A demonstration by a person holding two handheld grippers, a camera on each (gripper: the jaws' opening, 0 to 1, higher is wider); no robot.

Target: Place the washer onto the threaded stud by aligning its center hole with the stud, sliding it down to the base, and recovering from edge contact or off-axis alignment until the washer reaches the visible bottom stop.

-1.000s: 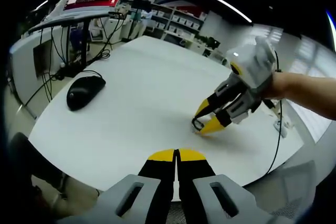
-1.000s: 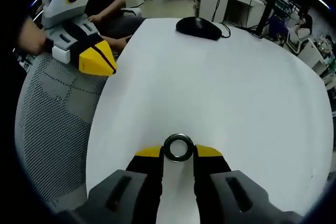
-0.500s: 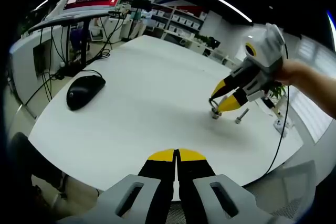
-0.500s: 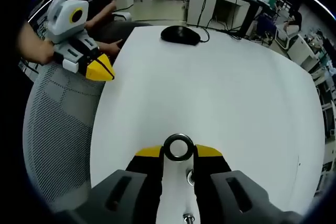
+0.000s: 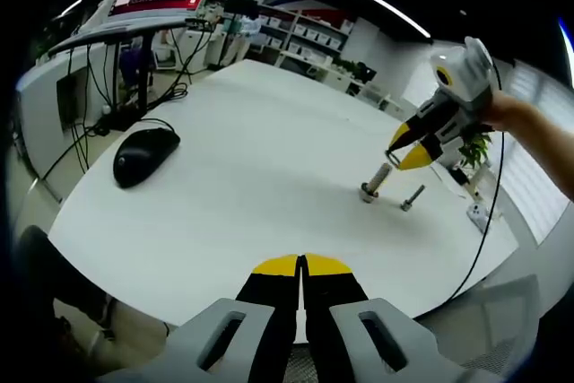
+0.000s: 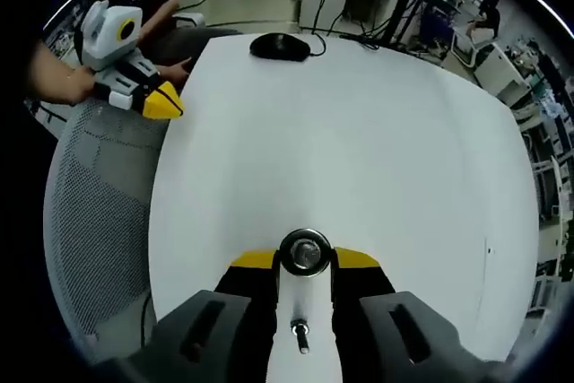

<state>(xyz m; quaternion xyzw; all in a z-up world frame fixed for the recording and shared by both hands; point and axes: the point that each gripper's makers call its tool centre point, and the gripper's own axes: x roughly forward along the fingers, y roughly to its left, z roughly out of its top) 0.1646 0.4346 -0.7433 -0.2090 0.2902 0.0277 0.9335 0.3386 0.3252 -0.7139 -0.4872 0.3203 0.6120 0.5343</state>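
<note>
The right gripper (image 6: 305, 259) is pinching the dark metal ring washer (image 6: 305, 252) between its yellow tips at the lower centre of the right gripper view, holding it flat so its centre hole is facing down. Through that hole a grey metal shape is showing, probably the top of the upright threaded metal stud (image 5: 378, 180), so the hole is likely sitting over the stud's axis. In the left gripper view the same gripper (image 5: 405, 149) is hanging at the right of the frame just above the stud's upper end; whether the washer is already touching it is too small to tell. The stud is standing on the white worktop (image 5: 242, 177), leaning slightly in this view, with a small loose metal bolt (image 5: 412, 196) lying just beside its base.

The left gripper (image 5: 302, 266) is staying low at the bottom centre, tips pressed together and carrying nothing, well apart from the stud, likely to keep the approach clear. A black computer mouse (image 5: 145, 155) is lying at the left.
</note>
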